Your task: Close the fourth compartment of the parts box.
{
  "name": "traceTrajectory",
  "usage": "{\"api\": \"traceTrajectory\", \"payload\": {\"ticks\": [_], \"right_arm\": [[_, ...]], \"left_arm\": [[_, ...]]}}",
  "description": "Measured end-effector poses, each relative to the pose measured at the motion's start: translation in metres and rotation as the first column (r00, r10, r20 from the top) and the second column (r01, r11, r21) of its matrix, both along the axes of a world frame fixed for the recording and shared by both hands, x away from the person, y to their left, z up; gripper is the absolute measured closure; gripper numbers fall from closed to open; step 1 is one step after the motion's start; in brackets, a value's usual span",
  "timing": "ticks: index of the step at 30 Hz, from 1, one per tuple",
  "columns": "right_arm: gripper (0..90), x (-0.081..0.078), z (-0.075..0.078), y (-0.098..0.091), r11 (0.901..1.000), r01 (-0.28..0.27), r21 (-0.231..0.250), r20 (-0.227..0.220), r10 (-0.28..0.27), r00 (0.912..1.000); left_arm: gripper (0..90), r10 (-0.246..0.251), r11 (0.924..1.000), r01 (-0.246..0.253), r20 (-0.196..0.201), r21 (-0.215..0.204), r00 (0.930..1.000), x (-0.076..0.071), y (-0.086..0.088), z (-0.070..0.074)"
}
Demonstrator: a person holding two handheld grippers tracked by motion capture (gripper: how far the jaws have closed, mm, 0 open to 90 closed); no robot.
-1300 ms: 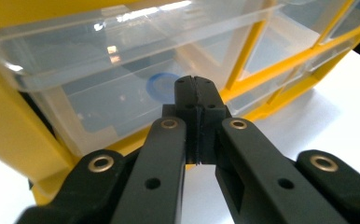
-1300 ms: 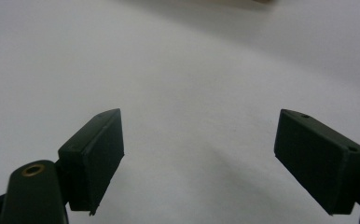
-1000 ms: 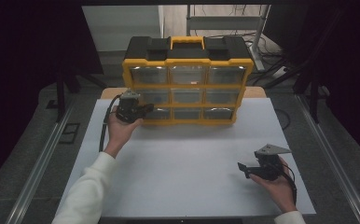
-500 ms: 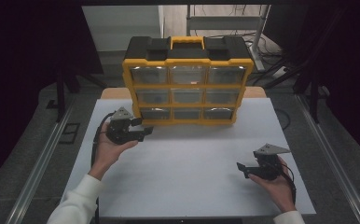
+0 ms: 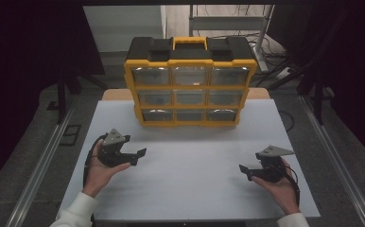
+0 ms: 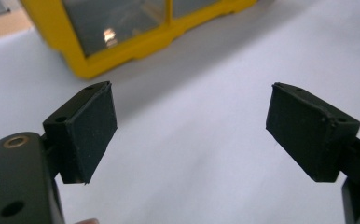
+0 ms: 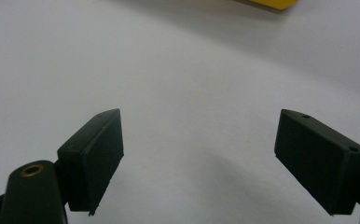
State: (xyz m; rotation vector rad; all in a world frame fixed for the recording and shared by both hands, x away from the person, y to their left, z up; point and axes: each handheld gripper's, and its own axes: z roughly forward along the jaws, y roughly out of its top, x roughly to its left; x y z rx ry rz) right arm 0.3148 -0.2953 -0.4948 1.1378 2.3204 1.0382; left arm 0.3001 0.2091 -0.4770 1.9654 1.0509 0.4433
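Organizer (image 5: 190, 82) whole in high view; left gripper (image 6: 192, 126) jaws just opened wide, empty; right gripper (image 7: 199, 158) likewise.

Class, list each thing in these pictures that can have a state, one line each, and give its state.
Yellow and black plastic drawer organiser: upright on the white table, all nine clear drawers pushed in.
Left gripper: jaws just opened, nothing between them.
Right gripper: open, empty, over bare table.

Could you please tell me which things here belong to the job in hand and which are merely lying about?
In the job:
- yellow plastic organiser box with clear drawers
- left gripper, open, empty
- right gripper, open, empty

Lying about:
- white table
- cables on the floor behind
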Motion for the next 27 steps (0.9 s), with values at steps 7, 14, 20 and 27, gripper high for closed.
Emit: {"api": "traceTrajectory", "payload": {"ticks": [7,14,20,27], "right_arm": [[15.6,-0.001,0.001,0.0,0.9996,-0.011,0.026,0.004,0.011,0.9999],[15.3,0.0,0.003,0.001,0.9987,-0.028,0.043,0.009,0.028,0.9996],[15.1,0.001,0.003,0.003,0.9975,-0.048,0.051,0.012,0.047,0.9988],[15.0,0.002,0.003,0.003,0.9977,-0.046,0.05,0.013,0.046,0.9989]], "left_arm": [[15.8,0.017,0.9997,-0.017,-0.039,-0.017,0.9991,-0.018,0.011,-0.017],[15.4,0.038,0.9989,-0.039,-0.051,-0.023,0.998,-0.03,0.018,-0.023],[15.6,0.039,0.999,-0.04,-0.051,-0.021,0.9979,-0.03,0.018,-0.026],[15.9,0.044,0.9983,-0.046,-0.046,-0.036,0.9979,-0.029,0.021,-0.025]]}}
